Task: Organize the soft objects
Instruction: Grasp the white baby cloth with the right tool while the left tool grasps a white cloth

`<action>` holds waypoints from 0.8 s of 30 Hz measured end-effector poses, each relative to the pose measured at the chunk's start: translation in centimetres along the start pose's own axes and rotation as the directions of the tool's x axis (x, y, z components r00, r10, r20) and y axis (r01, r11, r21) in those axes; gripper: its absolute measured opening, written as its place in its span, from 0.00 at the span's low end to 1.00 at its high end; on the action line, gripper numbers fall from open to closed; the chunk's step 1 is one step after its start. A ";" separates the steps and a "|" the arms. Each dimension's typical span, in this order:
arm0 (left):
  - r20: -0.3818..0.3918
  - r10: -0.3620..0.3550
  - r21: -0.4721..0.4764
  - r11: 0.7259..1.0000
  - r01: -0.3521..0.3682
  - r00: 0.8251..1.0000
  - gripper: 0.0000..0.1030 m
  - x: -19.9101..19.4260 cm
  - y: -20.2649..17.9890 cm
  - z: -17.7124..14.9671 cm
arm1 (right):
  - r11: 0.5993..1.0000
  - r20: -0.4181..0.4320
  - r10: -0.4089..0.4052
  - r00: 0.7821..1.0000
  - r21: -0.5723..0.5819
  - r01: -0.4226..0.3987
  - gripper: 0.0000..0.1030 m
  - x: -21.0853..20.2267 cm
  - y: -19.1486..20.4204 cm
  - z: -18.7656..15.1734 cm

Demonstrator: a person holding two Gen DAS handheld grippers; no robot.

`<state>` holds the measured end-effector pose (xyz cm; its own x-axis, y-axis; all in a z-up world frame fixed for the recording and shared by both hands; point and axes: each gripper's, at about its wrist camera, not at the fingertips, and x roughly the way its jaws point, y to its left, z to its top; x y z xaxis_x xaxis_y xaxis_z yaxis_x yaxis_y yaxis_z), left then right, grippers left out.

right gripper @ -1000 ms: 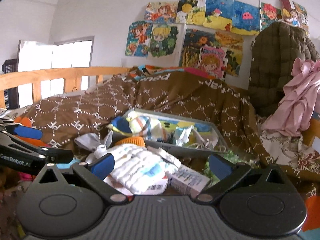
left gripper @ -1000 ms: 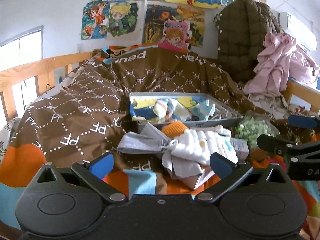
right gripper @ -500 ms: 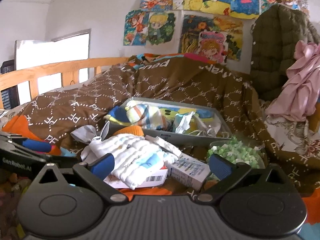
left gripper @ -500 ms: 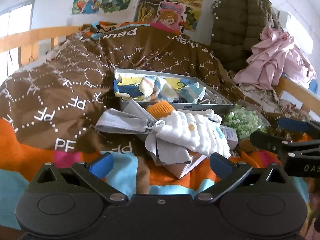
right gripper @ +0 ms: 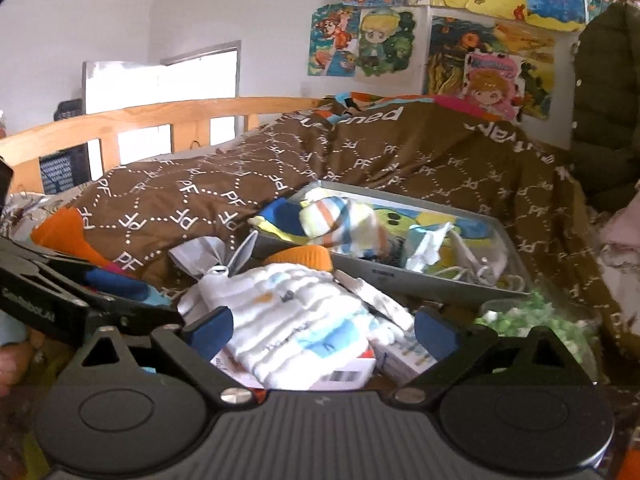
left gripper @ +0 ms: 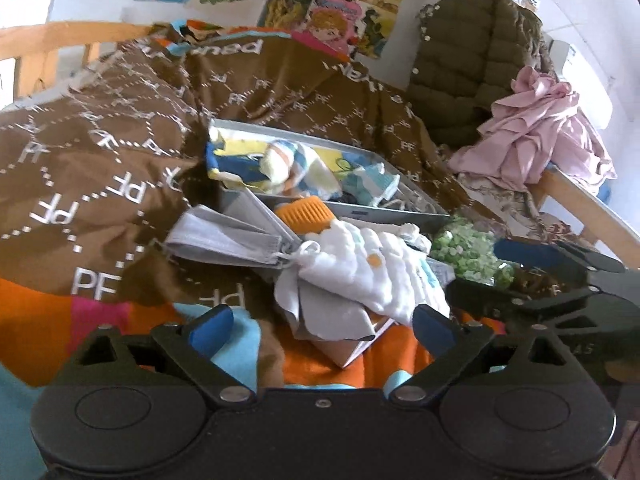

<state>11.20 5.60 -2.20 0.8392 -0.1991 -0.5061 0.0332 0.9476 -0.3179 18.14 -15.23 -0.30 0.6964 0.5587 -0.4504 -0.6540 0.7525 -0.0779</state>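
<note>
Left wrist view has dipped closer to the bed — both the left gripper (left gripper: 322,326) and right gripper (right gripper: 323,326) gape wide, empty, the white cloth (left gripper: 376,272) at twelve o'clock — pickup looks next.

Light: soft daylight, bright overall
Source: blown-out white window (right gripper: 160,80) behind the wooden bed rail (right gripper: 160,118)
Shadows: faint, under the white quilted cloth (left gripper: 376,276)
Blur: left view smeared; brown patterned blanket (left gripper: 120,160) lettering streaked
Distortion: fisheye bending, dark corners
</note>
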 end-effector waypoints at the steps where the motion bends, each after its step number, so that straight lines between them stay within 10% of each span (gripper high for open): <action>1: -0.002 -0.007 0.000 1.000 0.007 1.000 0.92 0.3 0.1 0.1 | 1.000 0.003 0.005 1.000 0.011 -0.005 0.95 0.1 0.0 0.0; 24: -0.076 -0.096 -0.139 0.987 0.084 0.993 0.46 3.3 2.8 0.3 | 0.980 -0.068 0.200 0.977 -0.003 -0.200 0.79 5.3 -1.0 0.1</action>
<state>14.20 7.64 -4.51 0.7885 -0.3072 -0.5328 0.0283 0.8835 -0.4675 22.51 -13.02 -2.48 0.5301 0.6726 -0.5164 -0.7810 0.6244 0.0116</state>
